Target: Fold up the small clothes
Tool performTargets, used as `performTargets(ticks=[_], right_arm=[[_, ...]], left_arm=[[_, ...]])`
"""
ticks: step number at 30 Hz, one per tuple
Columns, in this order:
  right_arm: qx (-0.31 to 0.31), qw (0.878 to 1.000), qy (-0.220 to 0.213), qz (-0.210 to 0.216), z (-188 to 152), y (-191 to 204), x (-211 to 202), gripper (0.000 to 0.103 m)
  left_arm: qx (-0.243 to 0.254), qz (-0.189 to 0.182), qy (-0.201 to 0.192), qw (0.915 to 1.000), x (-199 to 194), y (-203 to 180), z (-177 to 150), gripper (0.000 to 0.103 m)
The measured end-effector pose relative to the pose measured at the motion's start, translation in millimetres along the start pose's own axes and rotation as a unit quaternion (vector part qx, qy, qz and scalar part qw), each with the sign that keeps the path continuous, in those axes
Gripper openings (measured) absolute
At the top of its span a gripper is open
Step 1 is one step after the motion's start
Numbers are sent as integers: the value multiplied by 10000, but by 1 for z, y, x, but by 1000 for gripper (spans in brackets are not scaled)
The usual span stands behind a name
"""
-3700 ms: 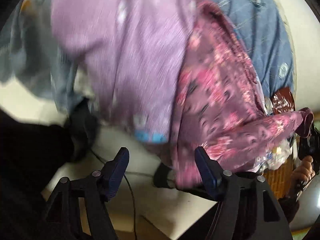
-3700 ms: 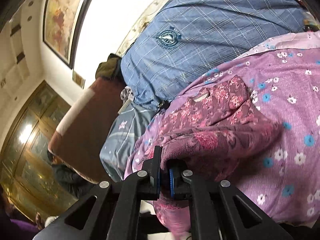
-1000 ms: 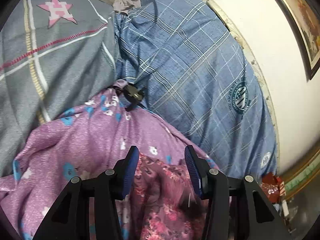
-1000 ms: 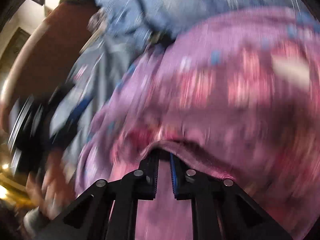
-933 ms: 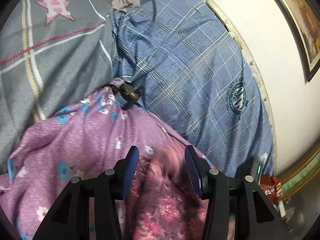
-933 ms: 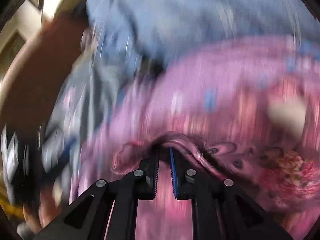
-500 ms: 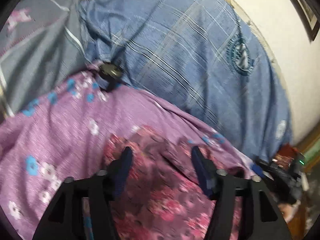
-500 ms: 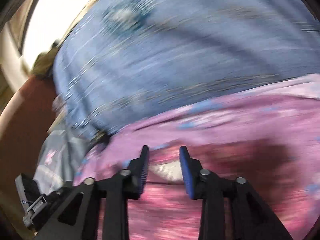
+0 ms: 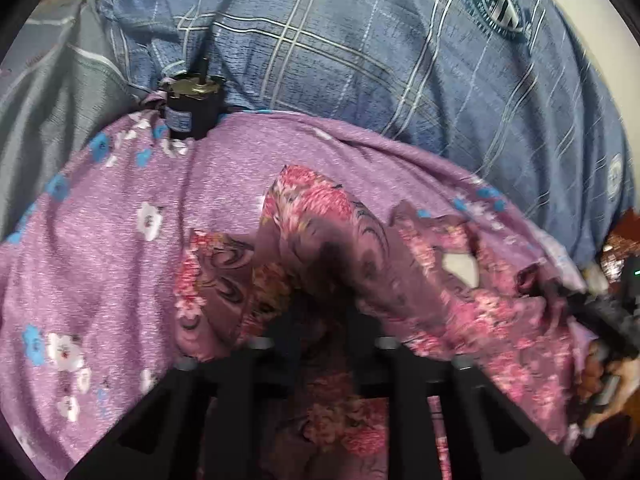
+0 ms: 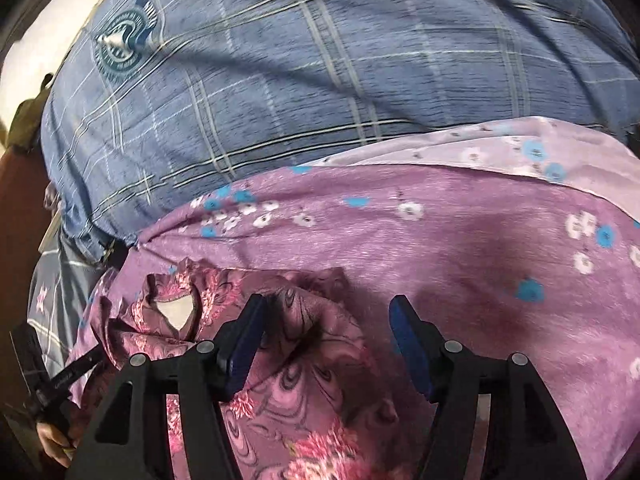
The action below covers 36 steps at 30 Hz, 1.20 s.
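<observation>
1. We see a blue plaid cover [image 9: 400,60] filling the far part of both views, with a round teal emblem [image 10: 124,50] printed on it.
2. Nearer to us lies a lilac sheet [image 9: 100,248] dotted with white and blue flowers; it spreads across the near half of both views and meets the plaid cover along its far edge.
3. On top of the lilac sheet sits the small floral garment [image 9: 320,240], dark pink with roses and swirls, bunched and rumpled, with a pale opening showing through it towards the right in the left wrist view.
4. A grey striped cloth [image 9: 52,92] fills the far left corner of the left wrist view, beside the plaid cover.
5. Our right gripper [image 10: 326,334] stands over the garment with its blue pads well apart; the jaws are opening, folds of the garment lie between them, and the pads do not press on it.
6. Our left gripper [image 9: 320,312] is buried in the garment's folds; its fingers have pinched tight on the floral cloth, which rises in a peak just above them.
7. A small black cylinder with a brass top [image 9: 192,108] rests at the far left, where the lilac sheet meets the plaid cover.
</observation>
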State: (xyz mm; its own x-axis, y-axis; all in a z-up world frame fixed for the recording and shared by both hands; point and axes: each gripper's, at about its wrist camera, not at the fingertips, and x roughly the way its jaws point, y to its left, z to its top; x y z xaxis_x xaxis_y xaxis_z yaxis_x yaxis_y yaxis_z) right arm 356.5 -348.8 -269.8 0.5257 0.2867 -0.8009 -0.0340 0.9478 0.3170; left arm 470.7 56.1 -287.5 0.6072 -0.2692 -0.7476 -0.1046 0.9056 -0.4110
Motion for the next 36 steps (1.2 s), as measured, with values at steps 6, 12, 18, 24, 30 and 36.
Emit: performTargets(ticks=[6, 12, 18, 24, 30, 36], right_arm=[[-657, 9967, 226, -425, -16, 34, 6, 9], [-345, 9922, -1194, -52, -13, 38, -65, 9], [298, 9834, -1621, -756, -13, 31, -54, 68], [535, 9819, -1647, -768, -31, 29, -51, 68], [-337, 9935, -1007, -418, -27, 72, -34, 35], [-1455, 9872, 643, 99, -34, 142, 32, 26]], left_arm=[[-173, -460, -236, 9985, -13, 7, 0, 0], [-458, -512, -949, 9931, -45, 27, 0, 0], [-566, -1, -1467, 9876, -71, 36, -12, 1], [-1034, 764, -417, 9908, -39, 65, -21, 46], [-821, 745, -1126, 9874, -68, 54, -25, 47], [-240, 943, -573, 9936, -45, 22, -29, 49]])
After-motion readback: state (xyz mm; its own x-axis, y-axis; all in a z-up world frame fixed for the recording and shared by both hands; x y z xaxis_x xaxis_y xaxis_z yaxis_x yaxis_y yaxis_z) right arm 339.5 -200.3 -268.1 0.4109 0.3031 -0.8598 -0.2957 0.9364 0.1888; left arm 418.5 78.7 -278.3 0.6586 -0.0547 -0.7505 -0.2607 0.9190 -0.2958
